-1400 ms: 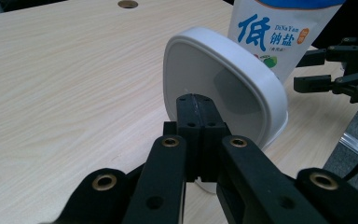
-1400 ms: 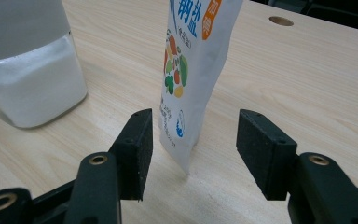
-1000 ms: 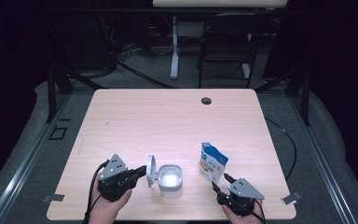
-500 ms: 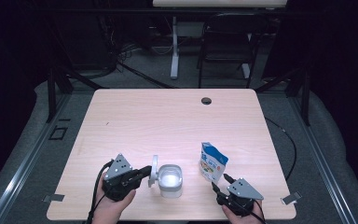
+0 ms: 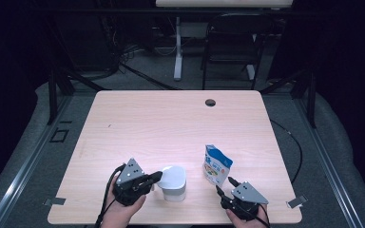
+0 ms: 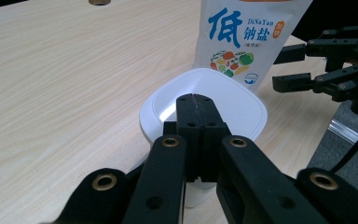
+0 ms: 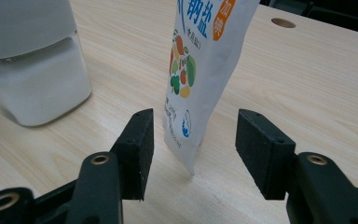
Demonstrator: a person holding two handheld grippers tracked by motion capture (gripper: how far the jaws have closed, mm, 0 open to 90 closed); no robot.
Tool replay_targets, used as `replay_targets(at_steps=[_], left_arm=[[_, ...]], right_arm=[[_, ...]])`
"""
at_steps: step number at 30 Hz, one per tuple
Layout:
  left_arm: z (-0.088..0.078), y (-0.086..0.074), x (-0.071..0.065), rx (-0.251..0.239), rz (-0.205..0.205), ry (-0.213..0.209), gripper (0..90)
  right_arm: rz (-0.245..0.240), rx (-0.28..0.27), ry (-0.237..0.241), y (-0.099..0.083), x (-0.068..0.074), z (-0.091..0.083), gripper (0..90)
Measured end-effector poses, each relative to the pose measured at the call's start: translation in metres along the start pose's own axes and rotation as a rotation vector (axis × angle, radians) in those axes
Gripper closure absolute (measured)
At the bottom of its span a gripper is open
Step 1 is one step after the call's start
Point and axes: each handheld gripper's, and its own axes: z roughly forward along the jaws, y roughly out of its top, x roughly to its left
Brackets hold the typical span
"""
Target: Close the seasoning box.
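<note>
1. Salt seems to be the business here: a white container [image 5: 173, 182] stands near the table's [image 5: 171, 118] near edge, left of centre, and a salt pouch [image 5: 216, 165] stands upright just to its right.
2. The left gripper [image 5: 156, 177] has its jaws pressed fully together, tips resting over the container's lid [image 6: 205, 105]. In the left gripper view the tips lie on top of the lid; whether they pinch a thin tab there, I cannot tell. My guess is that the lid is being pushed down or steadied.
3. The right gripper [image 5: 224, 185] sits at the near right, its jaws spread wide. In the right gripper view the pouch's lower corner [image 7: 186, 154] stands between the two pads [image 7: 142, 149] with clear gaps on both sides, so nothing is gripped.
4. That placement suggests the right gripper is lined up to take the pouch.
5. The container is frosted, and a white filling [image 7: 32, 88] shows through its lower part.
6. Printing on the pouch reads "低钠盐" in blue, with "DiNaYan" beside it, an orange patch, and a heart-shaped cluster of vegetables.
7. A round cable hole [image 5: 210, 102] marks the table's far side.
</note>
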Motion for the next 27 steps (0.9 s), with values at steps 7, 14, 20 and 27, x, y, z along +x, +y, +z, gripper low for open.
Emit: replay_targets(at_steps=[7,14,20,27], left_arm=[[-0.001,0.0,0.002,0.005,0.001,0.005,90.0],[-0.004,-0.001,0.008,0.001,-0.007,0.016,89.9],[-0.01,-0.004,0.016,-0.01,-0.032,0.036,87.9],[-0.019,-0.013,0.032,-0.022,-0.068,0.073,84.7]], right_arm=[[-0.008,0.006,0.0,-0.001,0.001,0.001,46.8],[-0.006,0.003,0.012,-0.001,0.001,0.001,48.6],[-0.003,0.002,0.013,-0.001,0.001,0.001,48.2],[0.004,-0.004,0.012,-0.002,0.0,0.0,47.4]])
